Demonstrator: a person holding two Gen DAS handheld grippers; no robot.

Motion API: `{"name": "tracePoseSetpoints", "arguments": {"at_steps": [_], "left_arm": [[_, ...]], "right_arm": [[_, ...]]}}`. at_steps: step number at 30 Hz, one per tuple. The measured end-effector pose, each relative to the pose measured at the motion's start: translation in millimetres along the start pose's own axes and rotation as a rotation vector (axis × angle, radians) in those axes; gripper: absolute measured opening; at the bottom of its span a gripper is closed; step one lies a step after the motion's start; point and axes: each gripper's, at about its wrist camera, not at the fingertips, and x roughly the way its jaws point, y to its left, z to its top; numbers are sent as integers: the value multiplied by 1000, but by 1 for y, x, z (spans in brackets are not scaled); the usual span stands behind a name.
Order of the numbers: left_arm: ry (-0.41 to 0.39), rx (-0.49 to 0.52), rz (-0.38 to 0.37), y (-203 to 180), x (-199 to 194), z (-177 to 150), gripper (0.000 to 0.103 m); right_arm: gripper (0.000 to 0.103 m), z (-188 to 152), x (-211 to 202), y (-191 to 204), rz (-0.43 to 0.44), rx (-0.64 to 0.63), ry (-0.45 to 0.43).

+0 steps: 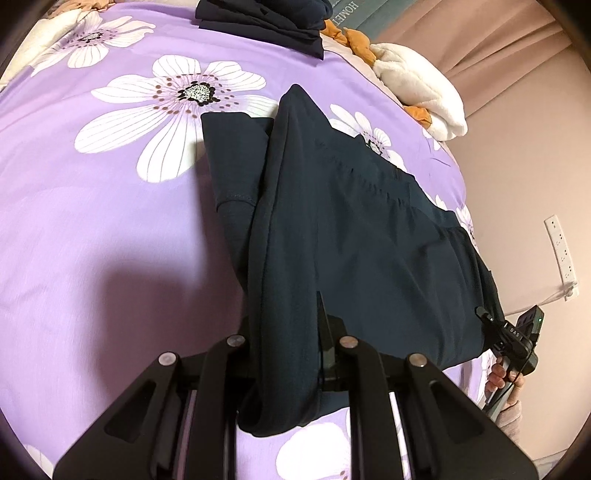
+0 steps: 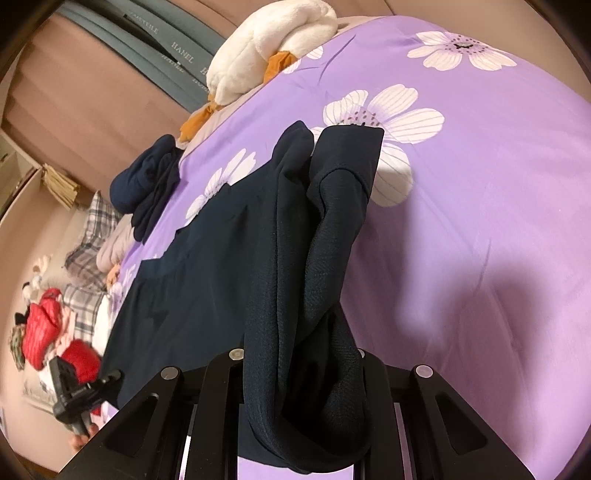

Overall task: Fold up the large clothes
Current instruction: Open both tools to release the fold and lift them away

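A dark navy garment [image 1: 351, 221] is stretched over the purple flowered bedspread [image 1: 92, 221], held up at two ends. My left gripper [image 1: 291, 332] is shut on a bunched fold of it, and cloth hangs down between the fingers. One finger [image 1: 324, 325] shows beside the fold. At the right edge of the left wrist view, a hand holds my right gripper [image 1: 491, 321] at the garment's other end. In the right wrist view the garment [image 2: 207, 266] drapes thickly through my right gripper [image 2: 303, 354], which is shut on it. The left gripper [image 2: 103, 380] shows at the lower left.
A pile of folded dark clothes [image 1: 266, 22] lies at the far side of the bed, with a white and orange plush toy [image 1: 417, 88] near the edge. Beside the bed are plaid bedding [image 2: 92, 229], red items [image 2: 40, 328] and a wall power strip [image 1: 561, 254].
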Motion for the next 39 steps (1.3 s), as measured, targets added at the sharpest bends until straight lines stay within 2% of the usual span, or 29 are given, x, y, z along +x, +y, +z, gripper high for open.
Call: {"name": "tracePoseSetpoints", "arguments": {"at_steps": [5, 9, 14, 18, 21, 23, 24, 28, 30, 35, 39], "left_arm": [[-1, 10, 31, 2, 2, -3, 17], [-10, 42, 100, -1, 6, -1, 22], [-42, 97, 217, -5, 8, -3, 45], [-77, 125, 299, -3, 3, -4, 50], [-125, 149, 346, -4, -9, -6, 56], [-171, 173, 374, -8, -20, -9, 71], [-200, 188, 389, -11, -26, -10, 73], [-266, 247, 411, -24, -44, -13, 76], [-279, 264, 415, -30, -46, -15, 76], [-295, 296, 400, -45, -43, -20, 77], [-281, 310, 376, -57, -30, -22, 79]], "right_arm": [[21, -2, -1, -1, -2, -2, 3], [23, -1, 4, -3, -20, -1, 13], [33, -2, 6, -8, -60, 27, 32], [42, -5, 2, -14, -81, 42, 28], [48, -8, -7, -19, -107, 55, -4], [48, -9, -17, -20, -137, 47, -43], [49, -10, -21, -20, -162, 40, -60], [50, -11, -44, -14, -257, -18, -144], [50, -12, -52, -5, -266, -62, -177], [50, -17, -56, 38, -207, -216, -207], [50, -23, -39, 75, -125, -325, -164]]}}
